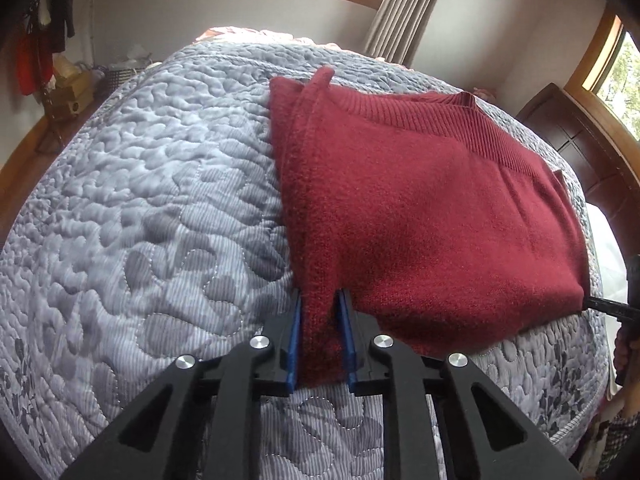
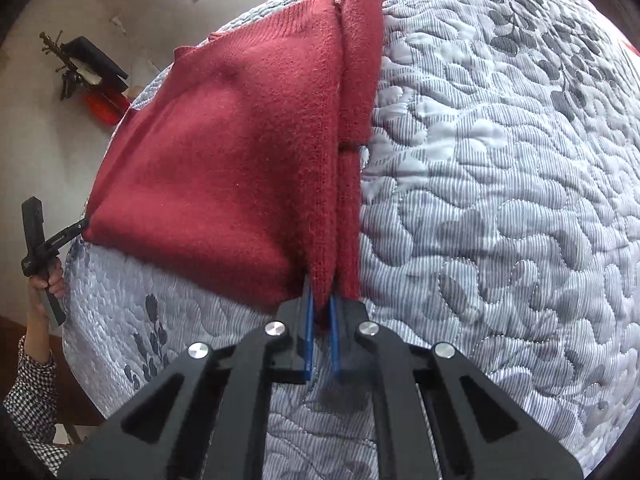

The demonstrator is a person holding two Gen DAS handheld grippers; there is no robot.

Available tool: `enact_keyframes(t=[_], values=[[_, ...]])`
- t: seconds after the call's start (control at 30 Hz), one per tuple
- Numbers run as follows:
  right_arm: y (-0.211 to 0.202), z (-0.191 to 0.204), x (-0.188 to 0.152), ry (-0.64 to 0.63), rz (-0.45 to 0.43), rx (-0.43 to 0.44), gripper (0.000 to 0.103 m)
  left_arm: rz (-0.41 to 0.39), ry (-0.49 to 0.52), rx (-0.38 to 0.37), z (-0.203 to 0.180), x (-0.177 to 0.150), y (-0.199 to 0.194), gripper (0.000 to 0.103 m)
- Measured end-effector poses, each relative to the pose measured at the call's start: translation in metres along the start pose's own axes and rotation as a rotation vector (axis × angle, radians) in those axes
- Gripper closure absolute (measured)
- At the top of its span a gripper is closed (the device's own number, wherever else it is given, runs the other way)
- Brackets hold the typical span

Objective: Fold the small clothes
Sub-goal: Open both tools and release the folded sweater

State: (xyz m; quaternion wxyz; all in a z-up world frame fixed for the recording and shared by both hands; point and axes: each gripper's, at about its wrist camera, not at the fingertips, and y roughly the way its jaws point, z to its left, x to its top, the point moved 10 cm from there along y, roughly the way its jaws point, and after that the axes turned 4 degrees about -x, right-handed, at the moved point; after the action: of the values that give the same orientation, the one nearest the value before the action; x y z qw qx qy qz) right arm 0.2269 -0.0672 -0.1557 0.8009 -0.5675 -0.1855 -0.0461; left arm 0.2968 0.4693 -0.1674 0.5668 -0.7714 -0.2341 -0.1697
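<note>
A dark red knitted sweater [image 1: 420, 208] lies folded on a grey-blue quilted bedspread [image 1: 140, 200]. Its ribbed band [image 1: 460, 132] is at the far side. My left gripper [image 1: 320, 296] is shut on the sweater's near left corner, with cloth bunched between the blue pads [image 1: 294, 340]. In the right wrist view, my right gripper [image 2: 320, 289] is shut on the near right corner of the sweater [image 2: 224, 168], where a folded strip [image 2: 358, 64] runs along the edge. Each view shows the other gripper's tip at the opposite corner: the right gripper [image 1: 604, 305] and the left gripper [image 2: 66, 234].
A dark wooden headboard [image 1: 580, 152] stands at the bed's right end, with windows and a curtain [image 1: 404, 8] behind it. Boxes and hanging clothes [image 1: 68, 92] sit at the far left. A hand [image 2: 48, 280] and a checked sleeve [image 2: 32, 392] are by the bed's edge.
</note>
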Motion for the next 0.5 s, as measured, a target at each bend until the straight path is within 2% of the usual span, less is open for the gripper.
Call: enact_keyframes(t=[0.17, 0.27, 0.4, 0.5], values=[[-0.015, -0.001, 0.002, 0.028, -0.015, -0.029, 0.093, -0.029, -0.003, 0.064, -0.004, 0.003, -0.016, 0.068], [-0.045, 0.012, 0.008, 0.029, -0.089, -0.046, 0.082, -0.107, -0.009, 0.099, -0.015, 0.006, -0.045, 0.068], [-0.076, 0.026, 0.02, -0.001, -0.183, -0.065, 0.08, -0.18, 0.041, 0.037, -0.055, 0.014, -0.072, 0.066], [-0.075, 0.04, 0.027, -0.009, -0.185, -0.015, 0.08, -0.159, 0.079, -0.037, -0.092, 0.021, -0.059, 0.066]])
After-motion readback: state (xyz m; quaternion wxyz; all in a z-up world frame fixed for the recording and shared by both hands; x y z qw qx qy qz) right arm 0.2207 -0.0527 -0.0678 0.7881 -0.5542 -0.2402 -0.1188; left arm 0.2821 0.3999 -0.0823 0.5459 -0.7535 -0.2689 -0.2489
